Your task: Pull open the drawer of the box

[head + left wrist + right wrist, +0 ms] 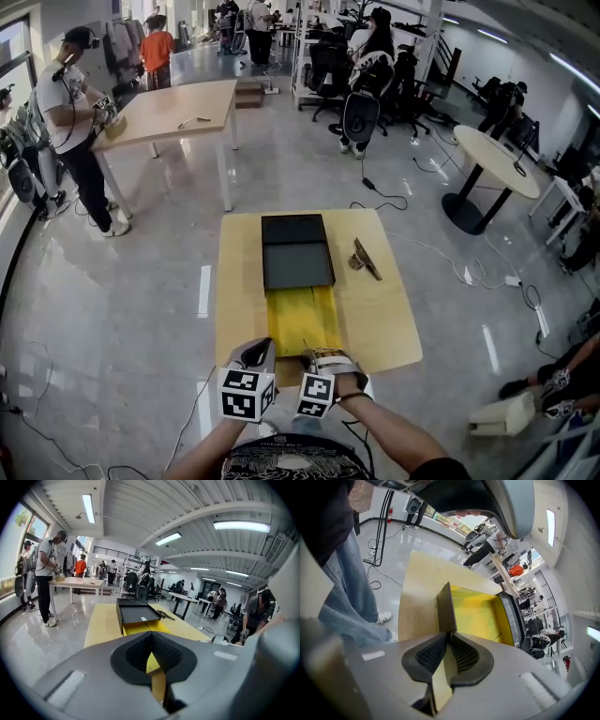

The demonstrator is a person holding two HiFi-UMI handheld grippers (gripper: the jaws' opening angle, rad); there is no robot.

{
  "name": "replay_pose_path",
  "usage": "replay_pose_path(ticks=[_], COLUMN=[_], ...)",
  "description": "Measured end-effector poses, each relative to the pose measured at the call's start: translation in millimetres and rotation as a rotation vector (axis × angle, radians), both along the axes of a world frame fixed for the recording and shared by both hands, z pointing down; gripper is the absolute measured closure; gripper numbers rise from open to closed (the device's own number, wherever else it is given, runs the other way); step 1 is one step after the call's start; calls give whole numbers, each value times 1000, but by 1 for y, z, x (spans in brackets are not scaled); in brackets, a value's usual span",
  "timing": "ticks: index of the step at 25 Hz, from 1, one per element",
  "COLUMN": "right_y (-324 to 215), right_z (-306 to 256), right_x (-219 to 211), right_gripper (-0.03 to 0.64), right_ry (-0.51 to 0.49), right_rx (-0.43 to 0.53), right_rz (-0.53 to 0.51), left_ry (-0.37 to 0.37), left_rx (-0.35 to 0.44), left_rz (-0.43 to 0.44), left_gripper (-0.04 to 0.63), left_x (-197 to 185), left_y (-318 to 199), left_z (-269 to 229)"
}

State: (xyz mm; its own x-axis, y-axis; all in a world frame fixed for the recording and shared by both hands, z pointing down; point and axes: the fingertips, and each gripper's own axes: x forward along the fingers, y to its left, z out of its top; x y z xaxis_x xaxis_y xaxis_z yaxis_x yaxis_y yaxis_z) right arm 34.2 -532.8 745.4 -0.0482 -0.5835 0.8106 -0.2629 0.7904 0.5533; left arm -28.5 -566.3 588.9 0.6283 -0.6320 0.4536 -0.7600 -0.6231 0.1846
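1. At the near edge of the worktop (386, 314), both tools are clenched on the front end of the drawer (302, 319). The left tool (255, 358) has its jaws pressed together on a thin yellow edge. The right tool (324, 362) is clamped on the upright front panel, which is dark outside and yellow inside.
2. The box (296, 249) is dark and flat and lies toward the far end of the worktop. Its drawer runs from under the box toward the person and already stands well out. I judge the pull to be in its late part.
3. The left gripper view shows that tool (151, 637) looking straight down the yellow tray at the box. That suggests the pull line is square to the box, and holding that line should stop the drawer from binding.
4. The right gripper view shows that tool (449, 636) biting the panel's top edge near one corner. Both sides should take an equal share of the pull, or the tray will probably twist in its slot.
5. The pull is best kept level and slow. Lifting the panel could tip the light box, and a jerk could drag the whole box across the smooth wood.
6. Little worktop shows beyond the drawer's near end. It would be wise to stop before the tray leaves the box entirely, or it may drop off the edge.
7. A small dark object (364, 259) lies on the worktop right of the box, well apart from the drawer's path.
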Motion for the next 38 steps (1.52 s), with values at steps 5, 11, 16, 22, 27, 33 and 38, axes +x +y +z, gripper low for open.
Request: replay_pose_path(ticks=[5, 11, 16, 22, 27, 33, 38], right_y=[-24, -3, 11, 24, -10, 10, -13], right_z=[-45, -36, -87, -144, -177, -205, -207], right_x=[18, 19, -35, -25, -110, -24, -33], right_gripper=[569, 535, 537, 569, 582, 612, 612], right_ry=[-19, -142, -307, -603, -864, -1066, -1170], right_rx=[6, 35, 64, 89, 105, 135, 129], right_rz=[11, 80, 201, 383, 536, 615, 636], left_ry=[0, 5, 14, 23, 29, 31, 37], left_rx=[-4, -4, -6, 6, 16, 33, 48], left_rz=[4, 10, 20, 16, 10, 11, 26], left_gripper=[581, 581, 581, 581, 581, 581, 581], left_x=[15, 17, -33, -16, -101, -16, -19], left_y=[-23, -2, 14, 30, -4, 24, 2], left_z=[-42, -20, -45, -67, -75, -79, -71])
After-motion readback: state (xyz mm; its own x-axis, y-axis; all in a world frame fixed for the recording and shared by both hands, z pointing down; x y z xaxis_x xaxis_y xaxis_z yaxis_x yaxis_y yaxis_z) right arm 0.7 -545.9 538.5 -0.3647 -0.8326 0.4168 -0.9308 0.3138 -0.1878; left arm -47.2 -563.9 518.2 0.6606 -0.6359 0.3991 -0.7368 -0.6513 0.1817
